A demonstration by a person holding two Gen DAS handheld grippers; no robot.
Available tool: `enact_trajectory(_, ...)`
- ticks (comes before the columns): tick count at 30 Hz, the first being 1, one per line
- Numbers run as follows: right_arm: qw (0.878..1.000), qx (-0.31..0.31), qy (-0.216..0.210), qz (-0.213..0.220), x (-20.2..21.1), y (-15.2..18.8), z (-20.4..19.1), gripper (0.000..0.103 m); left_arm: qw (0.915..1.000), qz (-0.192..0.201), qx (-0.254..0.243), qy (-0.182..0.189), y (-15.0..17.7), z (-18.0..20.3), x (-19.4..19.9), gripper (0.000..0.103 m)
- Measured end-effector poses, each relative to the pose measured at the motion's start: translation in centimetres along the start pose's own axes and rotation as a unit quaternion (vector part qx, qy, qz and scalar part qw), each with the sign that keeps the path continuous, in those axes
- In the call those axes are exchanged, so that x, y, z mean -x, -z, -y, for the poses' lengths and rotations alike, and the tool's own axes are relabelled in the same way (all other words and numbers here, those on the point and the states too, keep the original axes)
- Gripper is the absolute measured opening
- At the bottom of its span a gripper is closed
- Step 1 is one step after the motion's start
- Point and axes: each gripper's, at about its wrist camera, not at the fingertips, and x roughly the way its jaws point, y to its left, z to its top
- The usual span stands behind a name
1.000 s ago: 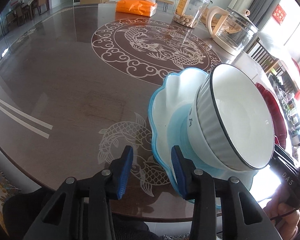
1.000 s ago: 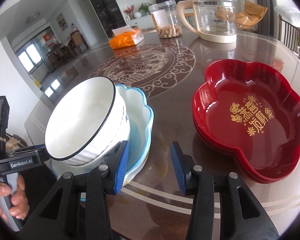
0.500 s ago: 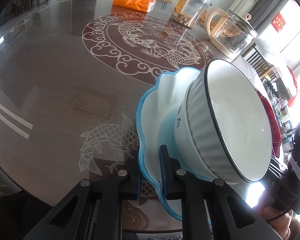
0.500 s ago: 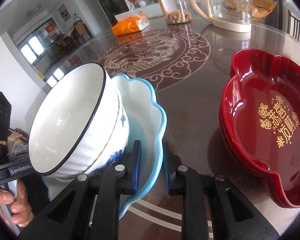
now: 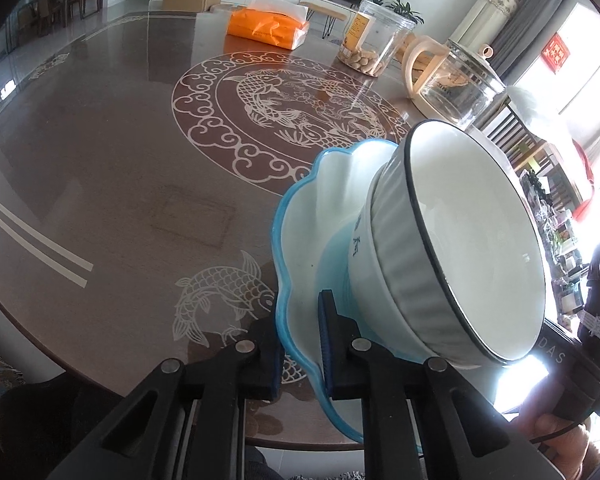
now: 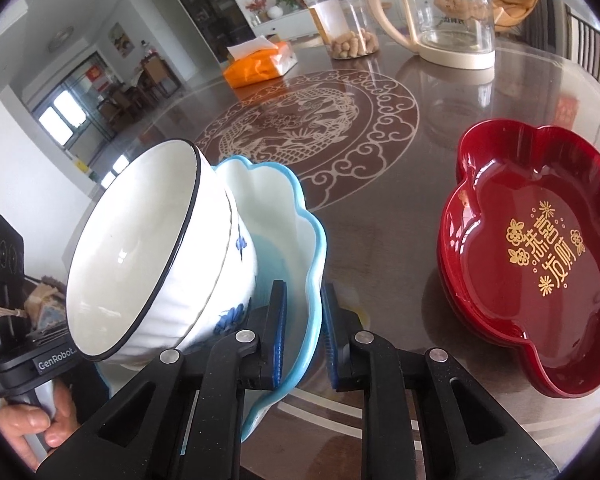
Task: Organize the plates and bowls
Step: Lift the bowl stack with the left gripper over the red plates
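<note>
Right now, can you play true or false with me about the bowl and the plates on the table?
1. Both grippers pinch the rim of the blue plate. True: the left gripper and the right gripper clamp opposite edges.
2. The white bowl sits in the red plate. False: it sits tilted in the blue plate.
3. The red plate has gold writing inside. True.
4. The orange tissue pack lies in the red plate. False: it lies far back on the table.
5. The glass kettle is lying on its side. False: it stands upright.
</note>
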Motion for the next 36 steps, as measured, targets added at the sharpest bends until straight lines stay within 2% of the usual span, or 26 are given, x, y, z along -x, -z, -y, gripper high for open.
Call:
enact_trajectory(5,1.000,-0.014,0.003,0.000,2.8,-1.3,1.2,0.020,0.9997,0.002,-0.023,0.012,-1.5,3.3,1.1,0.013)
enact_trajectory(11,0.999,-0.047,0.018,0.015,6.8,-3.2,4.9,0.020,0.9970,0.006,-0.067,0.036,-3.9,9.4,0.8,0.013)
enact_trajectory(17,0.995,-0.073,0.061,0.039,9.9,-4.8,9.8,0.020,0.9921,-0.008,-0.109,0.061,-4.9,15.6,-2.0,0.014)
enact_trajectory(22,0.989,-0.102,0.094,0.048,10.6,-5.0,14.3,0.020,0.9891,-0.029,-0.126,0.071,-5.0,19.5,-5.3,0.015)
enact_trajectory(26,0.987,-0.113,0.107,0.046,9.9,-4.6,16.9,0.020,0.9891,-0.040,-0.126,0.066,-4.4,20.7,-7.3,0.015)
enact_trajectory(30,0.986,-0.124,0.102,0.038,8.5,-3.9,18.3,0.019,0.9895,-0.055,-0.121,0.058,-3.8,20.4,-9.0,0.015)
enact_trajectory(36,0.986,-0.130,0.094,0.044,7.8,-3.3,19.0,0.016,0.9883,-0.036,-0.140,0.048,-3.2,20.8,-9.0,0.016)
